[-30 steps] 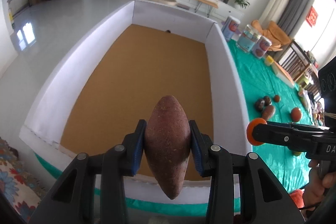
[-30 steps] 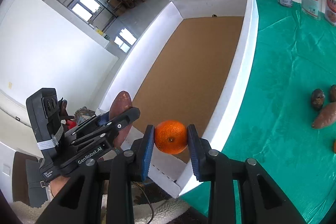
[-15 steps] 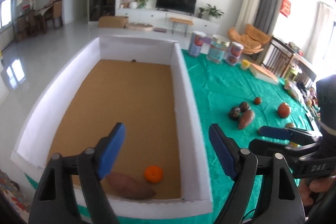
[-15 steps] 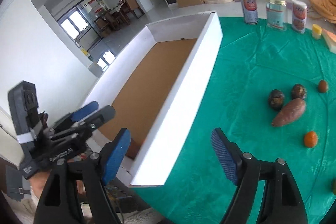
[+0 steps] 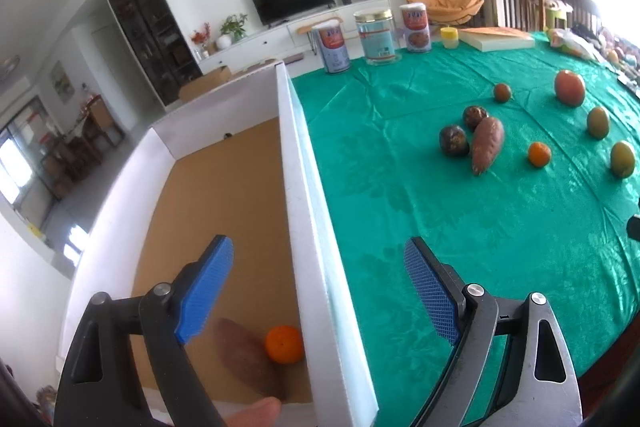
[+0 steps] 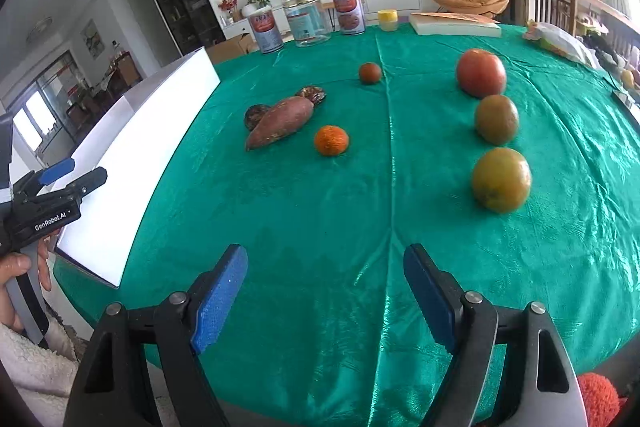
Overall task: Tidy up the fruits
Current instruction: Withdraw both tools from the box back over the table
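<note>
Fruits lie in two places. One small round orange (image 5: 284, 344) and one long brown sweet potato (image 5: 246, 359) sit in the white-walled box with a brown floor (image 5: 298, 187). More wait on the shiny green tablecloth (image 6: 320, 207). The left gripper (image 5: 320, 301) and right gripper (image 6: 326, 301) are both spread wide and carry nothing. Next, I think, go slowly to the little orange (image 6: 331, 140) and squeeze it gently around its middle.

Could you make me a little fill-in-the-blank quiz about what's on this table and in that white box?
1. The tablecloth is coloured ____.
2. Inside the white box, an orange lies beside a ____.
3. Both the left gripper and the right gripper have jaws that are ____.
4. The gripper pads are coloured ____.

Missing words: green; sweet potato; open; blue
</note>
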`<state>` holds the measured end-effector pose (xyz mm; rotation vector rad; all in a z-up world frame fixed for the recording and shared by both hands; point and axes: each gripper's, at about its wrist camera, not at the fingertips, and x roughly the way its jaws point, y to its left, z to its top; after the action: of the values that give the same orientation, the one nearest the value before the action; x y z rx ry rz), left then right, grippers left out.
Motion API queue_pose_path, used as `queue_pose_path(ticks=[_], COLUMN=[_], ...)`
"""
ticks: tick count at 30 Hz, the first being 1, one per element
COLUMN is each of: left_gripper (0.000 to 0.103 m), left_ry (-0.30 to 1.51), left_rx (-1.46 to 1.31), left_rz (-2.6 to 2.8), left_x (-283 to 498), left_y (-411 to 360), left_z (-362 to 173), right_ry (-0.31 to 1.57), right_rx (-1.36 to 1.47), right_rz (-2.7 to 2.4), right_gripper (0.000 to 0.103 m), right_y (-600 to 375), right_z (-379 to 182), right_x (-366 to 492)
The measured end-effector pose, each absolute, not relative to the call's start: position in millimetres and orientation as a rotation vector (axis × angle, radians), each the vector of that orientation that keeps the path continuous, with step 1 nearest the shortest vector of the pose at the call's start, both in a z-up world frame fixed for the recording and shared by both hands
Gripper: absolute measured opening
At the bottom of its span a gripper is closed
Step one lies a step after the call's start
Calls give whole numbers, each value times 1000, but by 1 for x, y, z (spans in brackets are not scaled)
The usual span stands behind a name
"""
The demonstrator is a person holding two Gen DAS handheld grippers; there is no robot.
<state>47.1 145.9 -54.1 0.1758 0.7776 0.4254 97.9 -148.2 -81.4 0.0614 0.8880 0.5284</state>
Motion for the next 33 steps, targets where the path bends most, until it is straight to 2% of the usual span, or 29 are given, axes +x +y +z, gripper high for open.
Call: queue_pose_path(ticks=[8,13,16,24,30,33], left_gripper=[89,89,93,93,93,93], left_ry=[795,597,537,665,779,798], left_rx=[135,92,15,-122,-277,-260], left_rz=[469,449,307,5,13,77], left_x=[41,24,19,54,81,89], left_y=[159,127,98,29,25,29], left_z=[-53,-20,-8,-43,-89,-106], right_ry=[867,824,767,693,733,738], right_rx=[93,26,-96,-143,-58,-34], right_rz=[510,485,407,306,290,296], right_gripper=[81,81,97,100,100,100], right_y=[-151,-151,-156,-190,-207,-212], right_z=[-79,-68,-54,-45,-56,-58], right_x=[98,90,80,61,73,74])
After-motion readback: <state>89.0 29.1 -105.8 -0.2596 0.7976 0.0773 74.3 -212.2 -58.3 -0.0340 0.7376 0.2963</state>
